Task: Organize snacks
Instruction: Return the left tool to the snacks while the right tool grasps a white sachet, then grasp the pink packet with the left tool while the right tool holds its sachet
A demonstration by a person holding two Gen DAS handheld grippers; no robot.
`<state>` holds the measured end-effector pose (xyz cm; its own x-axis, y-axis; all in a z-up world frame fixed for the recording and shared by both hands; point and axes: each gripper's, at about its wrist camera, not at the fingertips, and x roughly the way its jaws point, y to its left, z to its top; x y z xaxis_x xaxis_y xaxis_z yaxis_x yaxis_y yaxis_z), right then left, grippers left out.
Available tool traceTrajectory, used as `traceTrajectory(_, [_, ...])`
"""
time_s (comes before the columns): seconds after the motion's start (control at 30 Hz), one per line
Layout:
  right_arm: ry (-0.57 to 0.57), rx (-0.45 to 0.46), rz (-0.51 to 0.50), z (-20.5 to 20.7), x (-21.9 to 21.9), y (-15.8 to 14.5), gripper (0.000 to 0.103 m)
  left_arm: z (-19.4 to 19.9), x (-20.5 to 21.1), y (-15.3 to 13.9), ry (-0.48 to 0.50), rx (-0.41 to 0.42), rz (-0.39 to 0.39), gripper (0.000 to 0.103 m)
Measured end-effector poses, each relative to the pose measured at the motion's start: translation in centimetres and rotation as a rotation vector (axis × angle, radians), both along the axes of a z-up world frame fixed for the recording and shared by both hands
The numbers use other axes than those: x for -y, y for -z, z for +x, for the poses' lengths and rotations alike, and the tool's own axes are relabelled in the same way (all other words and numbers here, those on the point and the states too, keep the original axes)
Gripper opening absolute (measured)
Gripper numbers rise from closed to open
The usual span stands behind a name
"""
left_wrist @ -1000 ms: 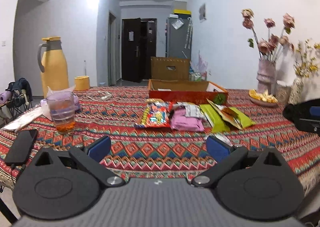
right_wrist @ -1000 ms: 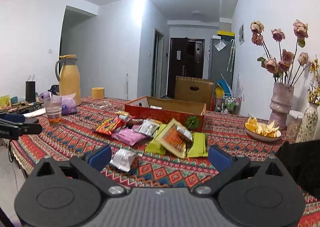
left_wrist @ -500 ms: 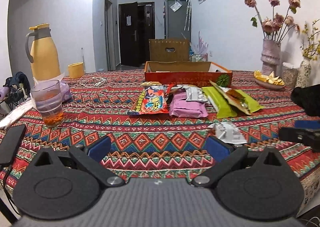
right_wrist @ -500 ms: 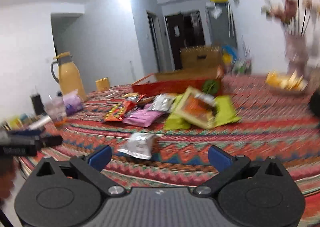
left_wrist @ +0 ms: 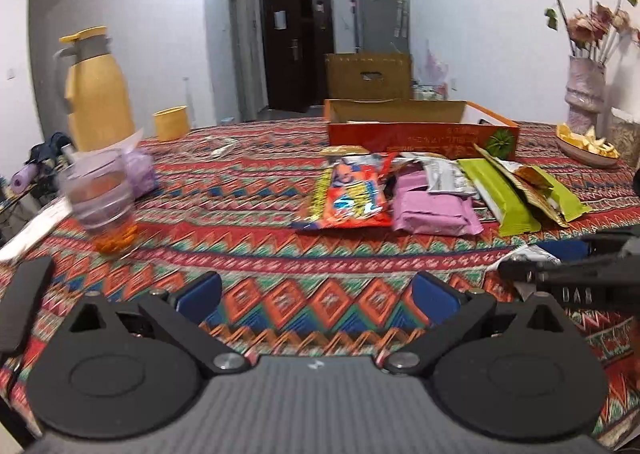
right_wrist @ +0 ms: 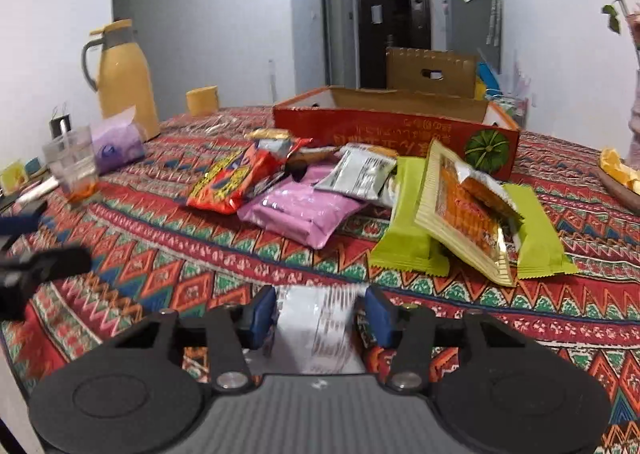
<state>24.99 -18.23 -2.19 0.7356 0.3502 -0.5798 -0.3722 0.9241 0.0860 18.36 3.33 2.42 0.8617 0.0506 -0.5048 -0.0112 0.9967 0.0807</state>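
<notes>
Right gripper (right_wrist: 320,314) jaws just closed onto the silver packet (right_wrist: 320,318) lying apart from the snack pile (right_wrist: 320,198), now ready for the red box (right_wrist: 396,126); left gripper (left_wrist: 316,294) open, empty.

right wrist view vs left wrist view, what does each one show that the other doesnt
Only the right wrist view: the right gripper, whose jaws have just been closing, pressed on the silver packet.
Only the left wrist view: the left gripper open over bare cloth, and the flower vase.
Both: the orange box, the pink packet and the yellow jug.
</notes>
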Motion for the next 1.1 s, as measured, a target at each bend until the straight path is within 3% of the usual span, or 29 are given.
traceTrajectory(0.07, [-0.014, -0.025, 0.010, 0.1, 0.7, 0.3, 0.040, 1.5, 1.0, 0.3, 0.042, -0.011, -0.006, 0.103])
traceTrajectory(0.23, [-0.018, 0.017, 0.042, -0.1, 3.5, -1.0, 0.039, 6.2, 4.1, 1.0, 0.168, -0.043, -0.013, 0.103])
traceTrajectory(0.43, [0.094, 0.098, 0.092, 2.2, 8.9, -3.1, 0.039, 12.0, 7.7, 1.6, 0.310, -0.076, -0.002, 0.096])
traceTrajectory(0.6, [0.199, 0.075, 0.121, 5.3, 12.1, -2.2, 0.039, 16.1, 8.5, 2.9, 0.320, -0.148, 0.065, 0.096])
traceTrajectory(0.87, [0.183, 0.036, 0.161, 6.8, 12.8, -0.8, 0.040, 18.4, 7.5, 4.0, 0.351, -0.250, -0.016, 0.093])
traceTrajectory(0.9, [0.184, 0.030, 0.165, 7.0, 12.8, -0.6, 0.040, 18.4, 7.6, 4.0, 0.349, -0.250, -0.017, 0.082])
traceTrajectory(0.97, [0.180, 0.028, 0.167, 6.7, 12.6, -0.5, 0.040, 18.2, 7.6, 3.8, 0.356, -0.250, -0.029, 0.071])
traceTrajectory(1.1, [0.168, 0.040, 0.164, 5.7, 12.2, -0.9, 0.040, 16.8, 7.7, 3.2, 0.325, -0.266, -0.038, 0.068])
